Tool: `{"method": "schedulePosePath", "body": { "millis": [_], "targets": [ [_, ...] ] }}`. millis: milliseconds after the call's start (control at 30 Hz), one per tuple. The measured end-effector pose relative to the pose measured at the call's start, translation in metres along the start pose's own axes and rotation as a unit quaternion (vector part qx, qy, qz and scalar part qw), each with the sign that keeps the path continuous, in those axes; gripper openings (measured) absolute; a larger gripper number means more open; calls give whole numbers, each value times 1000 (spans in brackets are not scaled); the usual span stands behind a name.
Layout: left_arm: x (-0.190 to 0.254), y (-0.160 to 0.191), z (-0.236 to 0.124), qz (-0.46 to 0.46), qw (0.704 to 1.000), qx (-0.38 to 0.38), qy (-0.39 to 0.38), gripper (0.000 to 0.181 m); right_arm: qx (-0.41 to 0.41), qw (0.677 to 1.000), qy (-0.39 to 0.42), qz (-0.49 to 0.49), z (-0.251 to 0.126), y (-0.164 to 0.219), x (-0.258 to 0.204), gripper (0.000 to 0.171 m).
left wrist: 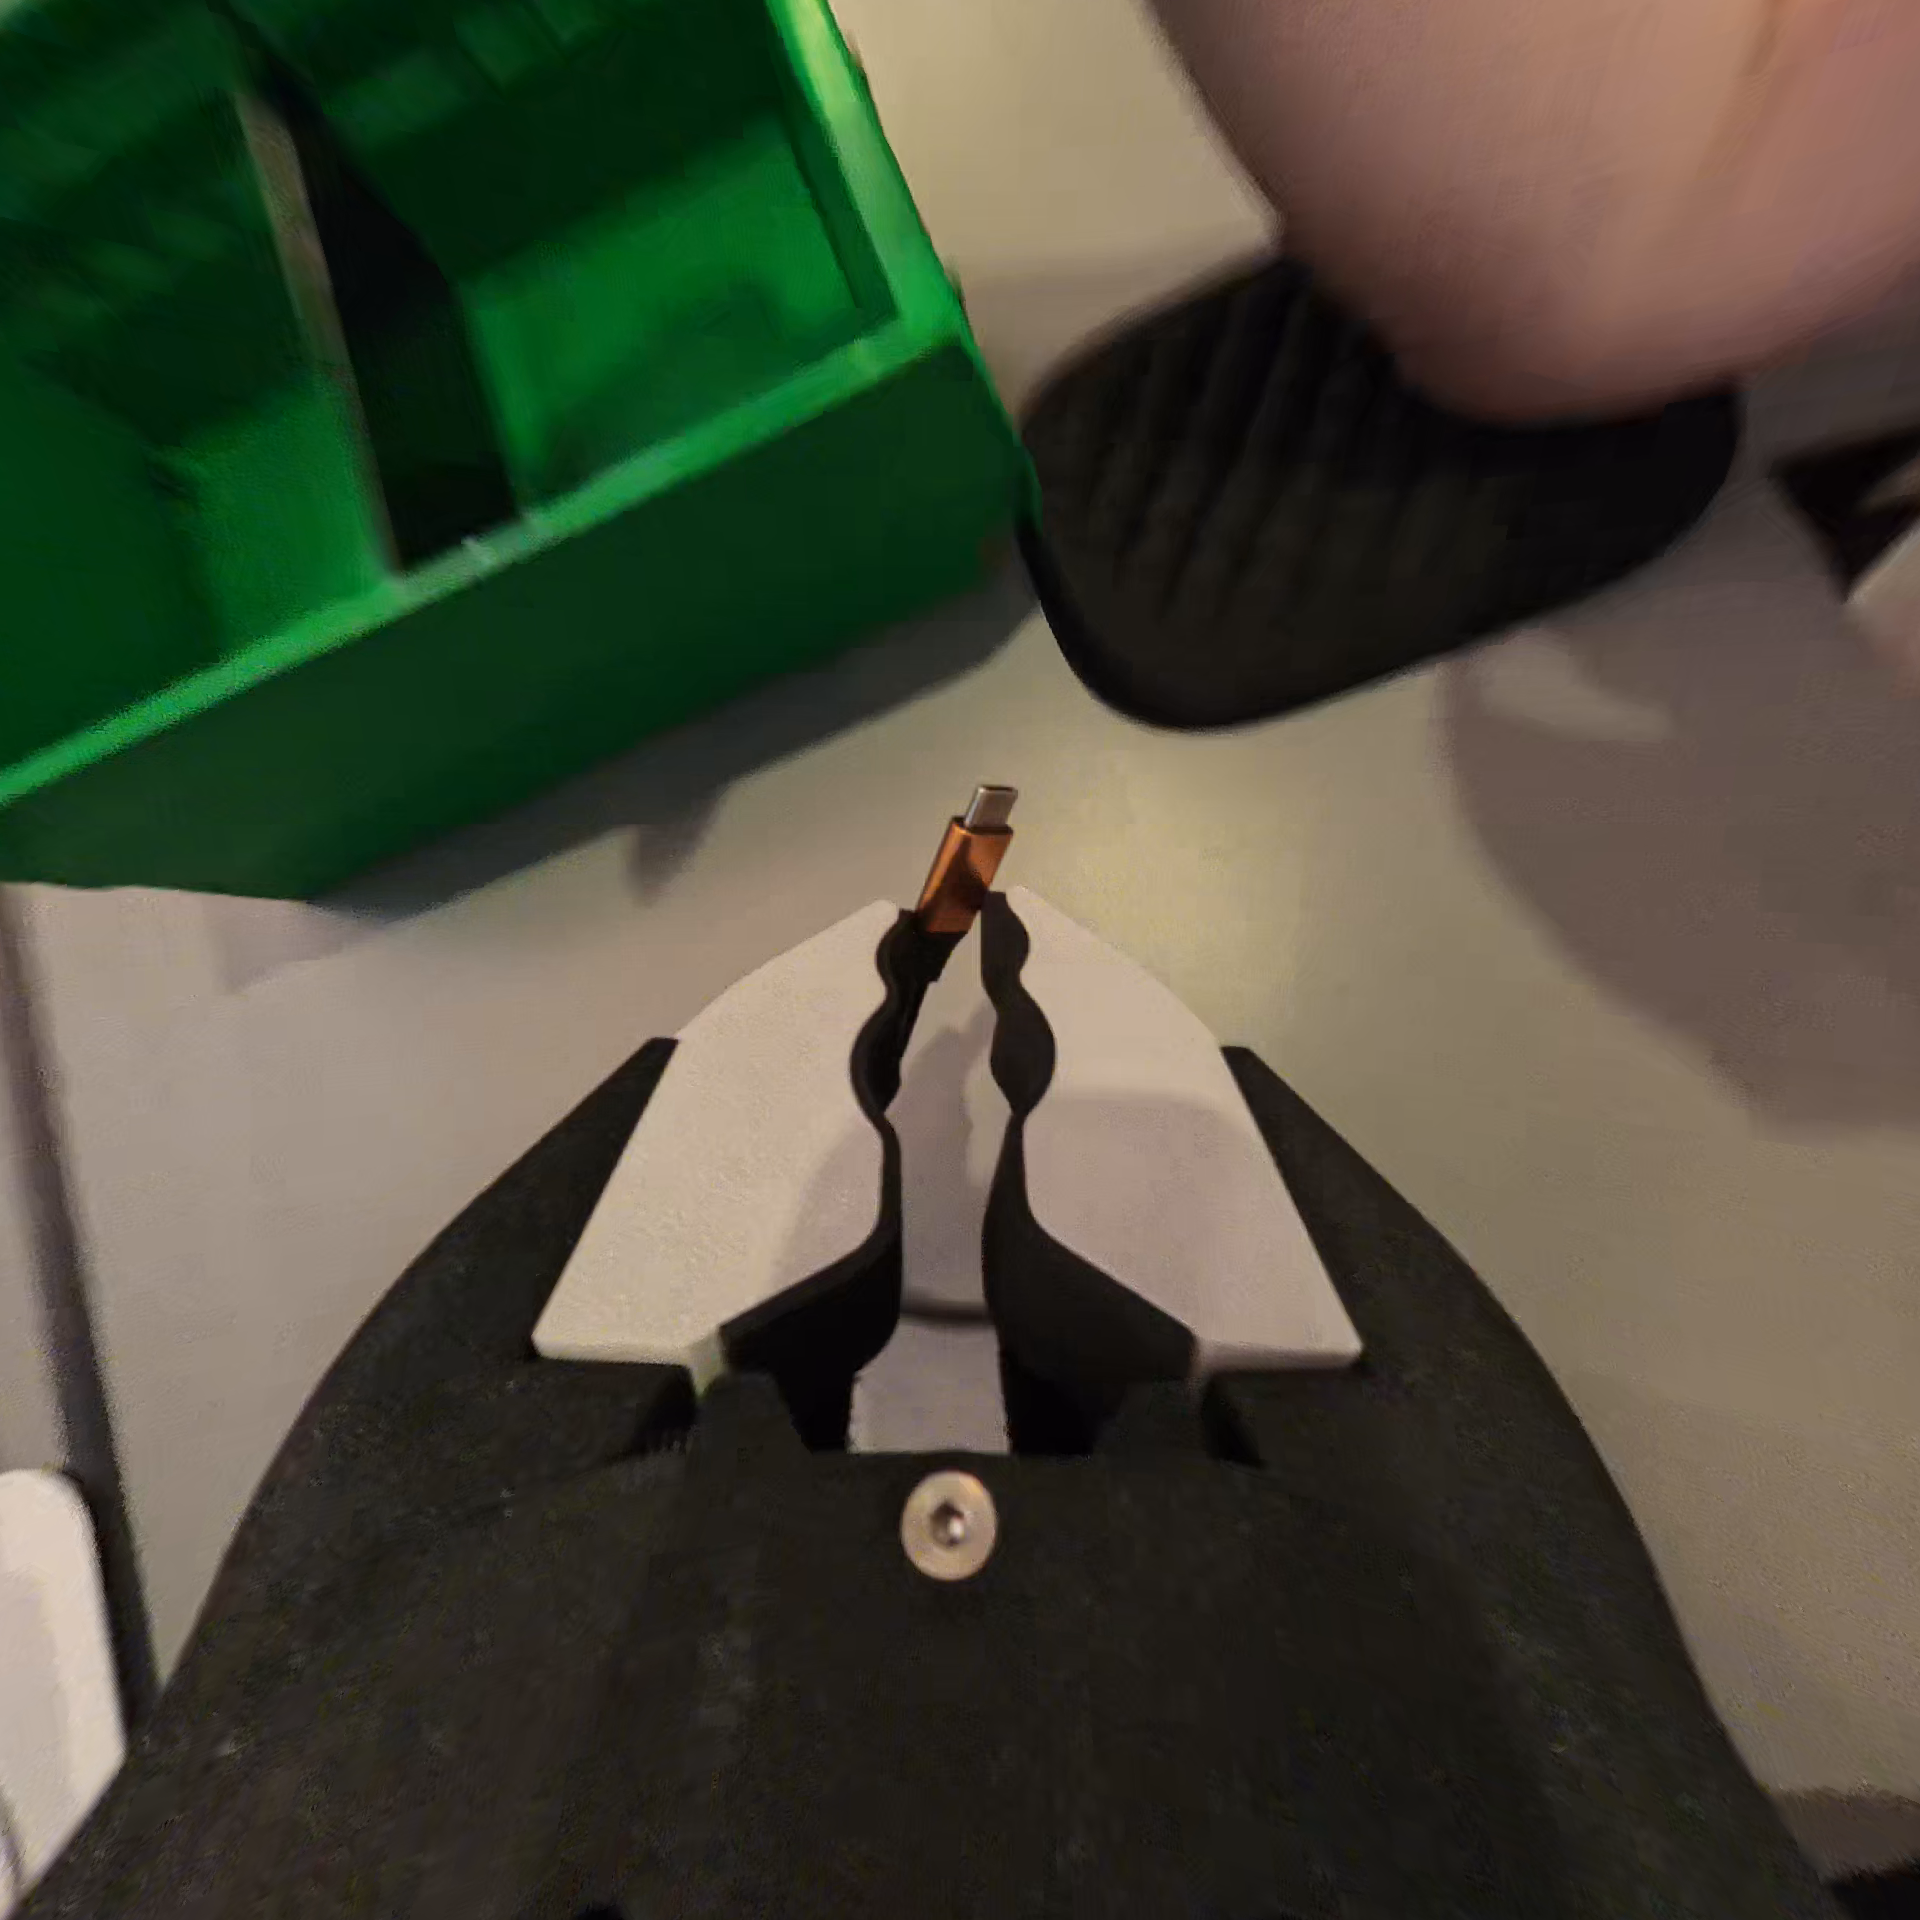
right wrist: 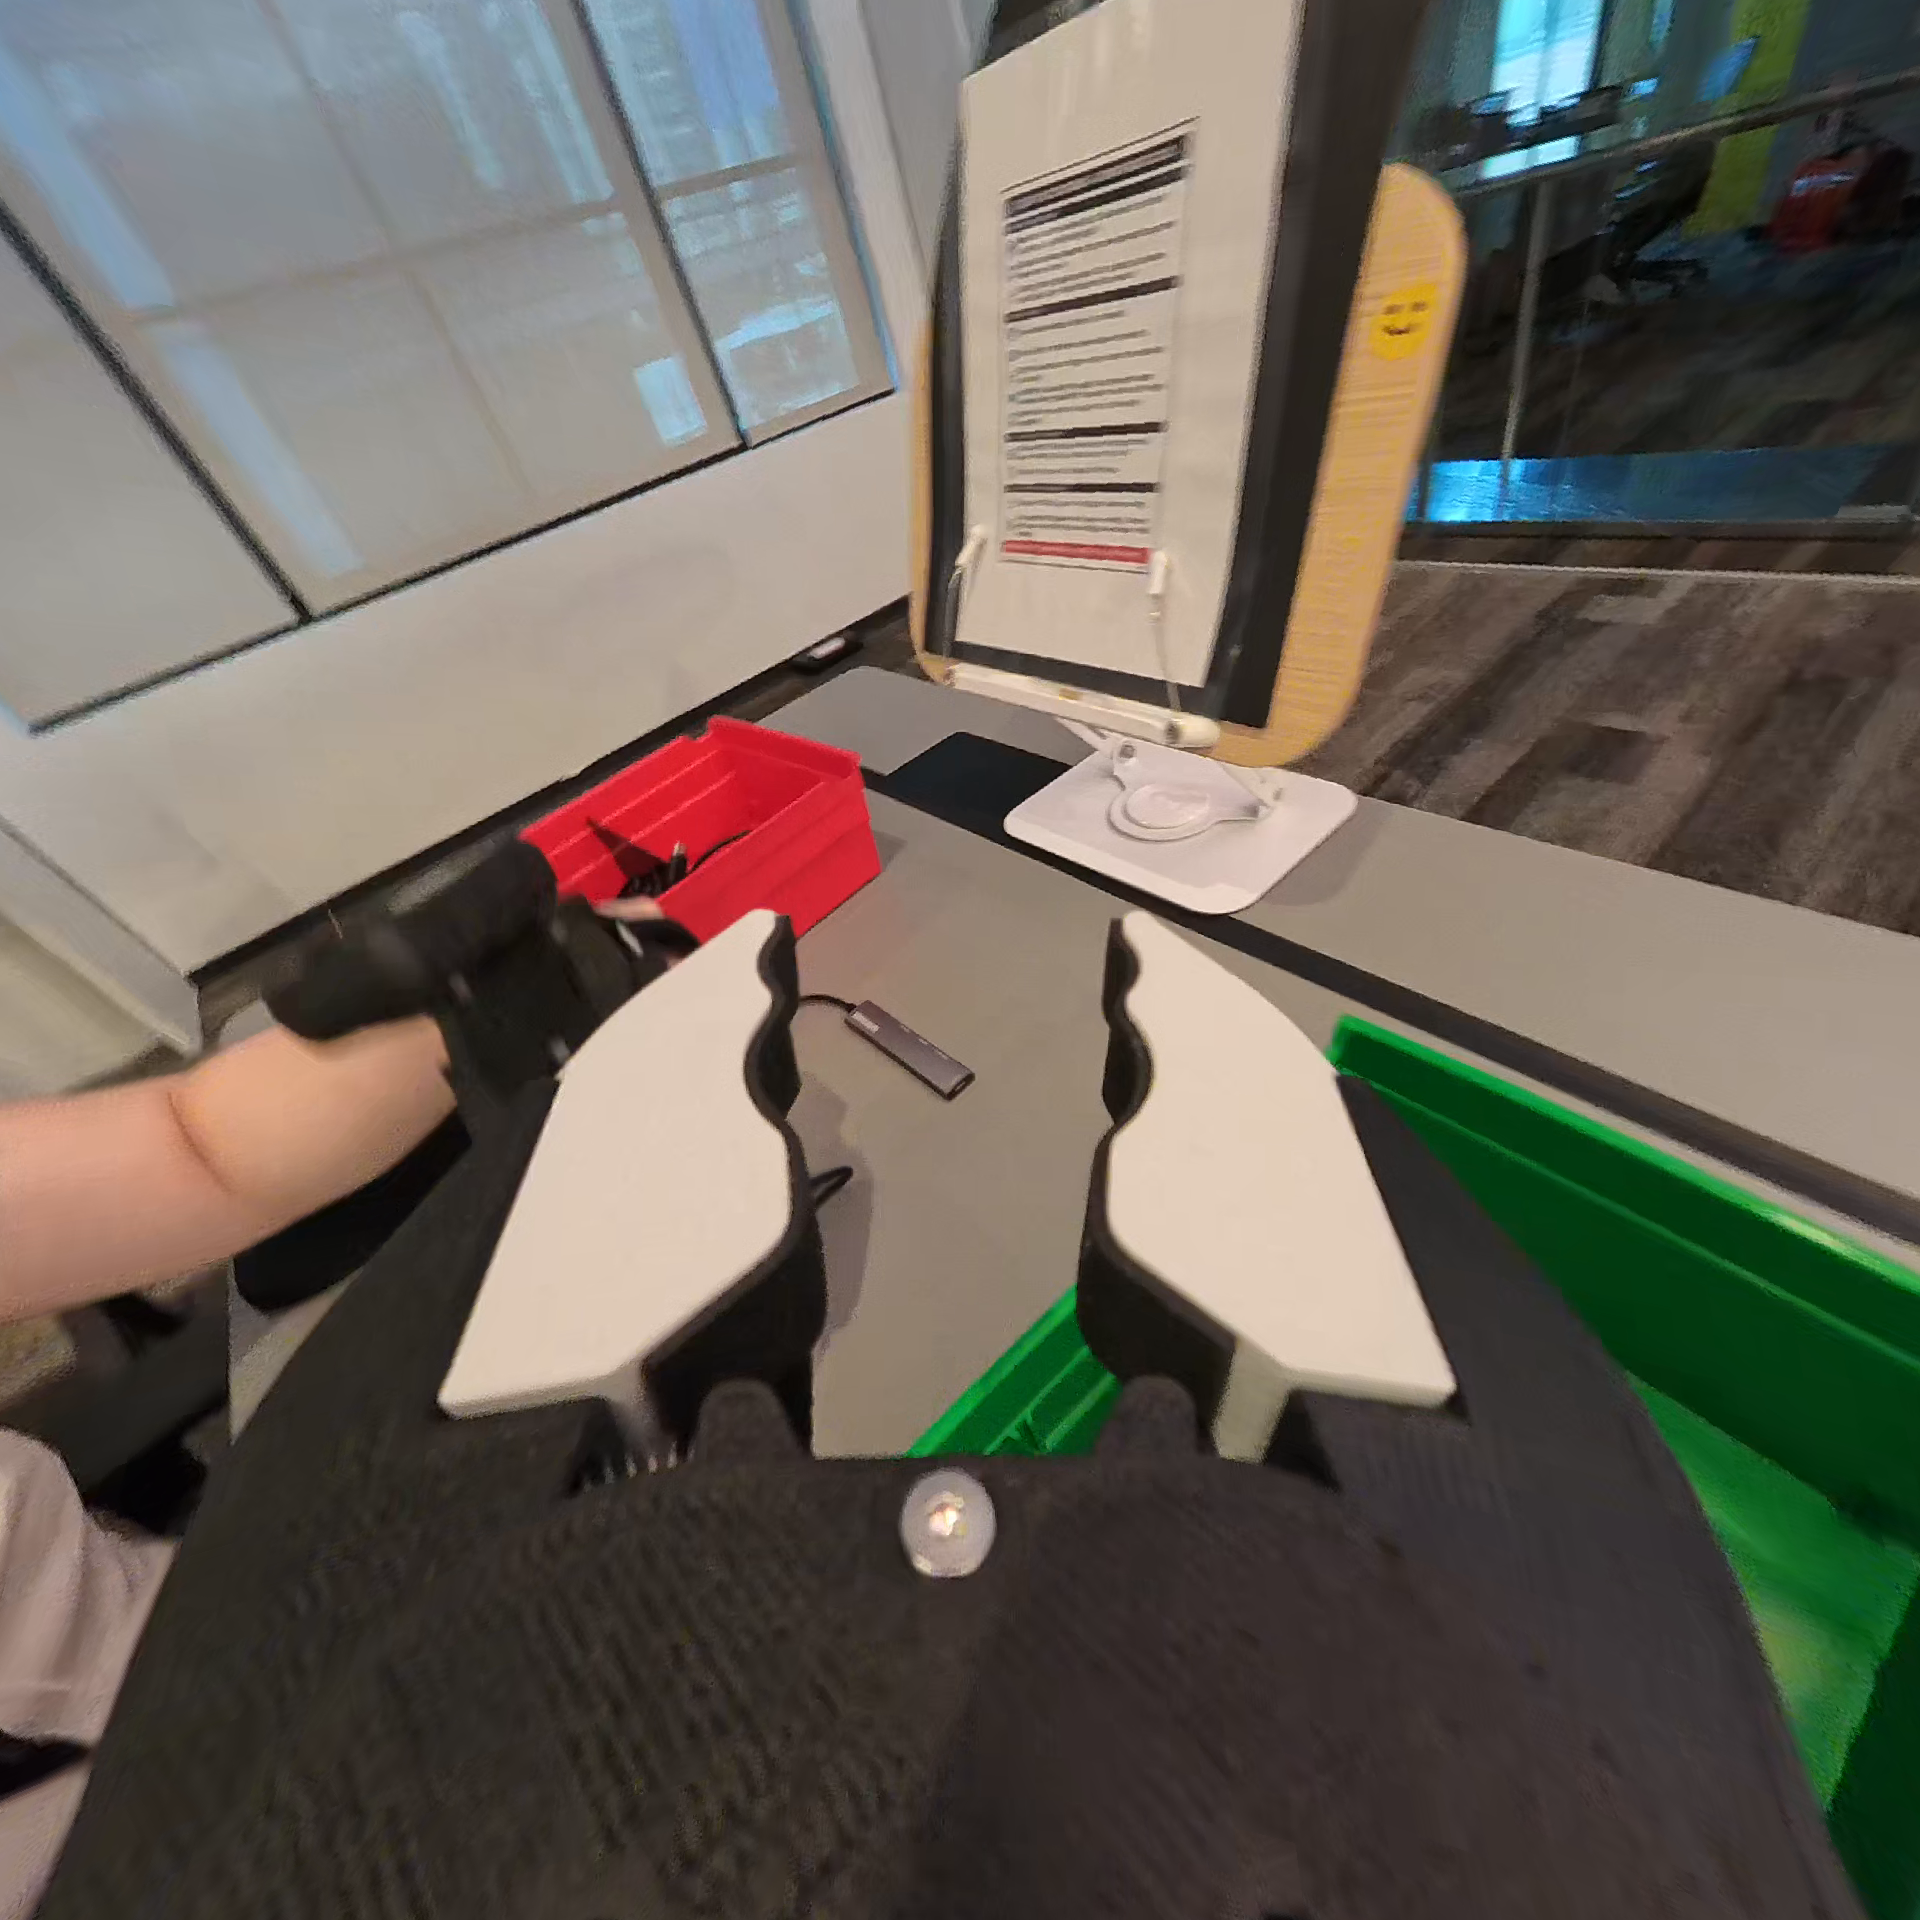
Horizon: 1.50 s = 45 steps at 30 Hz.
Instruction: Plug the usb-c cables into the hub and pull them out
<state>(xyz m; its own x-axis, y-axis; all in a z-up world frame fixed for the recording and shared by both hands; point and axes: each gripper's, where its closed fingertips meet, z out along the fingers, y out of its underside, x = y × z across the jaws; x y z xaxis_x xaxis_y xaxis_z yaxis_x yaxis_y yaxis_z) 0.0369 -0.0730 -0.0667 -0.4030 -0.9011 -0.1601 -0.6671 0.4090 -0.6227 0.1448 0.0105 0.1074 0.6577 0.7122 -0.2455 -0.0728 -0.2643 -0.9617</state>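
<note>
In the left wrist view my left gripper is shut on a usb-c cable with an orange metal plug. The silver tip sticks out past the fingertips, above the pale table. The cable's black cord runs back between the pads. In the right wrist view my right gripper is open and empty, held above the grey table. The slim dark grey hub lies flat on the table beyond the fingertips, its short black lead running left. The left gripper's body and the person's forearm show at the left.
A green bin with dividers stands just beyond the plug, also at lower right in the right wrist view. A red bin holding dark cables sits behind the hub. A tablet stand holding a printed sheet stands at the far table edge. There is about 20 centimeters between the tips of the two grippers.
</note>
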Motion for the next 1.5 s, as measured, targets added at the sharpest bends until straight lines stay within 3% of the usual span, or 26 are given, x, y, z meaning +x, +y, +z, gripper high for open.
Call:
{"method": "schedulePosePath", "body": {
  "millis": [133,233,367,467,567,733,833,933,1033,1200,1400,1500],
  "targets": [
    [-10,-36,-81,-17,980,165,-110,9,-21,988,-108,-108,41,6,-48,58],
    [-2,-53,-128,-24,950,283,-127,6,-46,956,-245,-156,73,28,-99,56],
    [-6,-40,-143,-32,948,271,-162,6,-156,911,-336,-179,107,83,-134,56],
    [-10,-35,-154,-47,942,284,-175,6,-174,893,-365,-199,125,101,-150,55],
    [-18,-24,-172,-62,931,293,-206,6,-171,911,-323,-192,147,95,-143,12],
    [-33,-12,-214,-127,897,337,-256,6,-117,933,-277,-200,152,64,-151,4],
    [-34,-12,-226,-169,886,345,-259,23,-96,942,-124,-296,159,44,-129,5],
    [-27,-29,-231,-179,881,362,-246,49,-78,908,50,-408,157,20,-106,5],
    [-35,-37,-235,-172,864,342,-327,47,-68,845,133,-514,156,10,-109,5],
    [-47,-26,-231,-203,843,259,-427,28,-75,811,161,-557,164,12,-118,5],
    [-49,-25,-227,-227,838,278,-411,13,-77,784,185,-588,167,12,-122,5],
    [-49,-24,-229,-217,838,272,-419,13,-68,792,172,-582,170,14,-124,5]
  ]
}}
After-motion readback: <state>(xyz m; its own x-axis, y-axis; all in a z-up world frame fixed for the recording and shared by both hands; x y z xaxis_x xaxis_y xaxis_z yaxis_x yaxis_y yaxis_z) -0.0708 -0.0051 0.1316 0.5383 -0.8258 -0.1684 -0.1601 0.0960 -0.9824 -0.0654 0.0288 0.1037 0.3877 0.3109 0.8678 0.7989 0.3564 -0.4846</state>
